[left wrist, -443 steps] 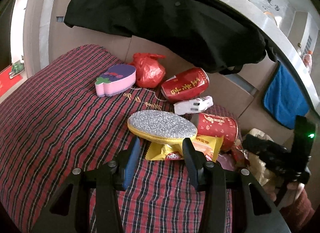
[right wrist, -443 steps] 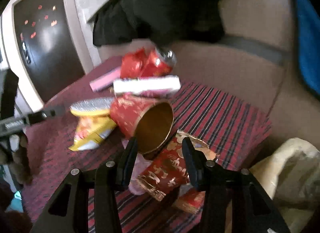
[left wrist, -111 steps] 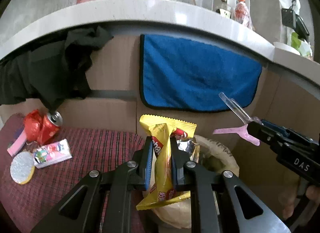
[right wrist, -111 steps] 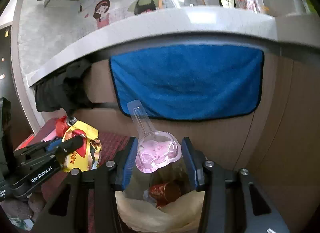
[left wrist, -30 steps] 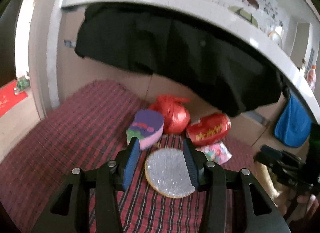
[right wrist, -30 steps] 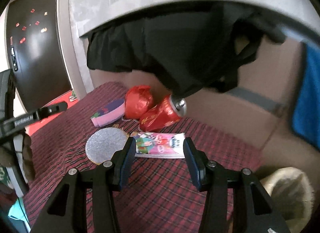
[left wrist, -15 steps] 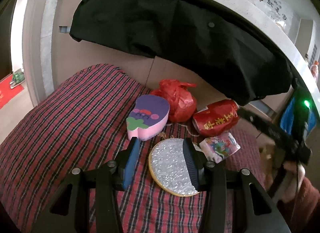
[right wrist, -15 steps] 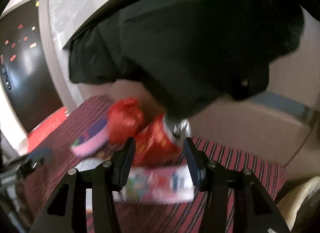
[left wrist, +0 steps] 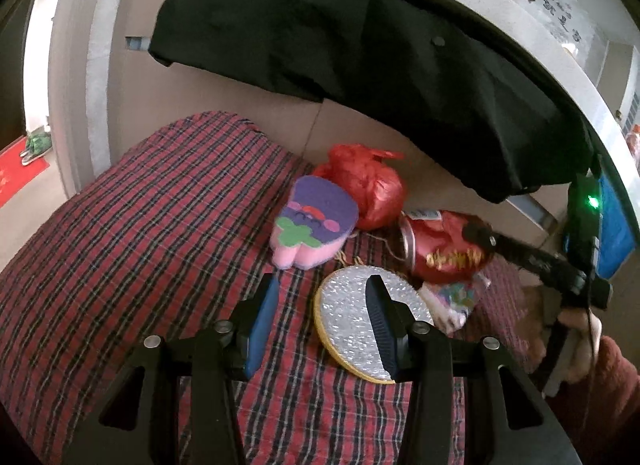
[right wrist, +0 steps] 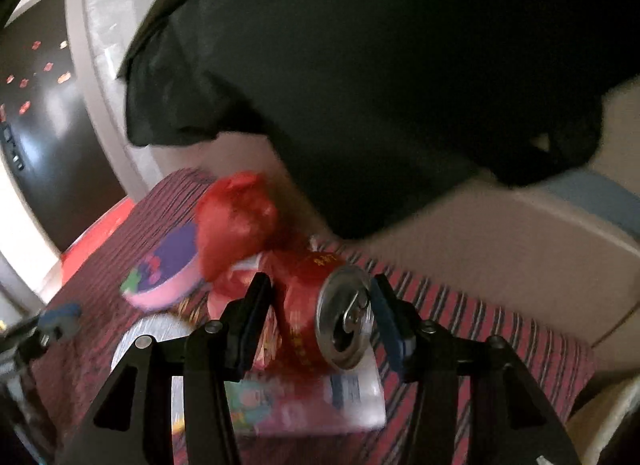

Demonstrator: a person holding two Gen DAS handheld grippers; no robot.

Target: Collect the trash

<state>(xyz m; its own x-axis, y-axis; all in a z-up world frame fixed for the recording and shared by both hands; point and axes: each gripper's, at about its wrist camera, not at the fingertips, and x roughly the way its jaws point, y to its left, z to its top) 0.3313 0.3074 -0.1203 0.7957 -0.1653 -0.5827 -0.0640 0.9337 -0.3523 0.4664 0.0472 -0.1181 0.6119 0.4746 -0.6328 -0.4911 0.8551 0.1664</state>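
Note:
A red drink can (right wrist: 320, 317) lies on its side on the plaid cloth, its silver top facing my right gripper (right wrist: 318, 315). The right gripper is open with its jaws on either side of the can. The can also shows in the left wrist view (left wrist: 444, 253) with the right gripper's fingers (left wrist: 520, 253) over it. A colourful flat packet (right wrist: 296, 405) lies under and in front of the can. My left gripper (left wrist: 322, 315) is open and empty above the cloth, its right finger over a silver glitter disc (left wrist: 356, 325).
A purple and pink eggplant-shaped sponge (left wrist: 312, 225) and a tied red plastic bag (left wrist: 368, 185) lie behind the disc. Black clothing (left wrist: 360, 33) hangs over the counter edge above. The plaid cloth (left wrist: 140, 245) stretches to the left. A blue towel (left wrist: 616, 225) hangs at right.
My right gripper has moved in close so its open jaws straddle the red can. My left gripper has shifted slightly left of the silver disc.

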